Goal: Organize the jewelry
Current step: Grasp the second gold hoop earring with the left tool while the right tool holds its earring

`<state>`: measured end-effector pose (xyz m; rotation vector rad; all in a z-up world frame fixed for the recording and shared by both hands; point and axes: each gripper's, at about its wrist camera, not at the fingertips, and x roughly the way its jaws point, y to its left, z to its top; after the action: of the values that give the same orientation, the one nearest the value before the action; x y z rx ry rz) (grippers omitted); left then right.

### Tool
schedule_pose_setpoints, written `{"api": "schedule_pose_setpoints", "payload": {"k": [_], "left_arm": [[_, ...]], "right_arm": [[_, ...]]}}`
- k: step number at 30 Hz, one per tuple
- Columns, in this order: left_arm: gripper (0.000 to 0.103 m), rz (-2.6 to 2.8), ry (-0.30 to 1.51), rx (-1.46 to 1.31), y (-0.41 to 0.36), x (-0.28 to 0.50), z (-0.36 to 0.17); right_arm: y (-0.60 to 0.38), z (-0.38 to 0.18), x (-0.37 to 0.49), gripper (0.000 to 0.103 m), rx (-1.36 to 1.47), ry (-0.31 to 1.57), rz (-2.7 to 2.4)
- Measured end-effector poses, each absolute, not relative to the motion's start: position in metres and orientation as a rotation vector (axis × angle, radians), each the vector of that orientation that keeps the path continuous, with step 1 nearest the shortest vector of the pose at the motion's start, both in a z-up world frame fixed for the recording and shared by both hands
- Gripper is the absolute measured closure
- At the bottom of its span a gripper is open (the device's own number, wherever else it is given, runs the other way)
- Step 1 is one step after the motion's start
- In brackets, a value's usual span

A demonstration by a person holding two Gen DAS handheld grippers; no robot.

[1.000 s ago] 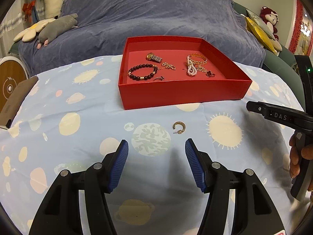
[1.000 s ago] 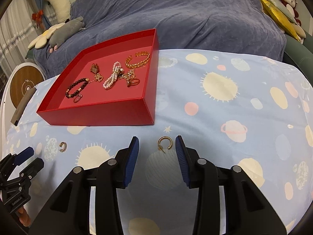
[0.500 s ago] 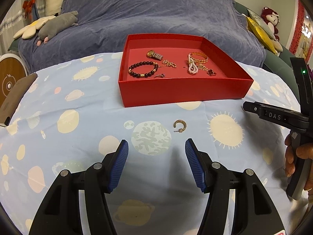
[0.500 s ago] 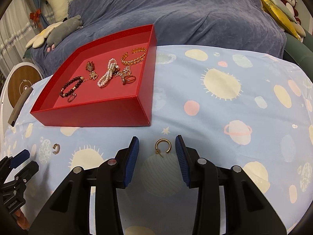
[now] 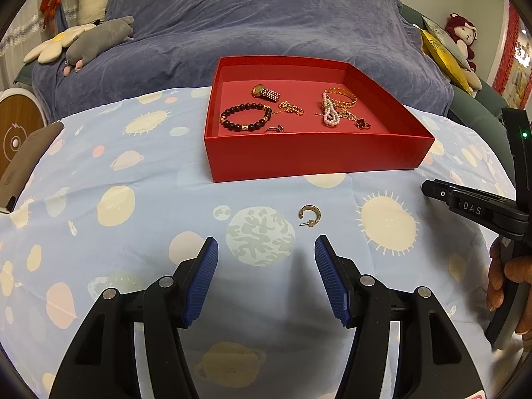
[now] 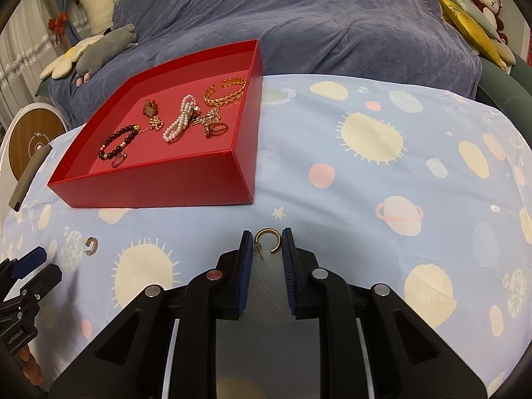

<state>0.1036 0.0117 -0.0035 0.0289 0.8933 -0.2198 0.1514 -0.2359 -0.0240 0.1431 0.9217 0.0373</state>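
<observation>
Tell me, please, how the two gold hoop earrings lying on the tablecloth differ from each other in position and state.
The right earring lies between the closing right gripper's fingers; the left earring lies ahead of the open left gripper, outside its fingers. The left earring lies below the red box's front wall; the right earring lies past its corner. Both are open gold hoops with a post, flat on the cloth.
</observation>
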Motion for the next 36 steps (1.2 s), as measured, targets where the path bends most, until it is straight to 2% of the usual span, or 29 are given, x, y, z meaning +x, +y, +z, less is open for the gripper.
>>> {"api": "schedule_pose_setpoints", "payload": {"k": [14, 17, 30, 33, 36], "left_arm": [[0.046, -0.254, 0.865, 0.083, -0.021, 0.128, -0.016], [0.054, -0.267, 0.887, 0.096, -0.025, 0.131, -0.022], [0.066, -0.228, 0.889, 0.162, -0.034, 0.136, -0.024], [0.073, -0.233, 0.885, 0.18, -0.037, 0.134, -0.024], [0.086, -0.241, 0.882, 0.186, -0.04, 0.132, -0.024]], "right_arm": [[-0.212, -0.022, 0.134, 0.086, 0.158, 0.955, 0.136], [-0.213, -0.022, 0.135, 0.086, 0.167, 0.959, 0.142], [-0.196, -0.023, 0.127, 0.086, 0.133, 0.96, 0.167], [-0.193, -0.023, 0.126, 0.086, 0.12, 0.957, 0.166], [-0.192, -0.023, 0.125, 0.086, 0.124, 0.958, 0.168]]}}
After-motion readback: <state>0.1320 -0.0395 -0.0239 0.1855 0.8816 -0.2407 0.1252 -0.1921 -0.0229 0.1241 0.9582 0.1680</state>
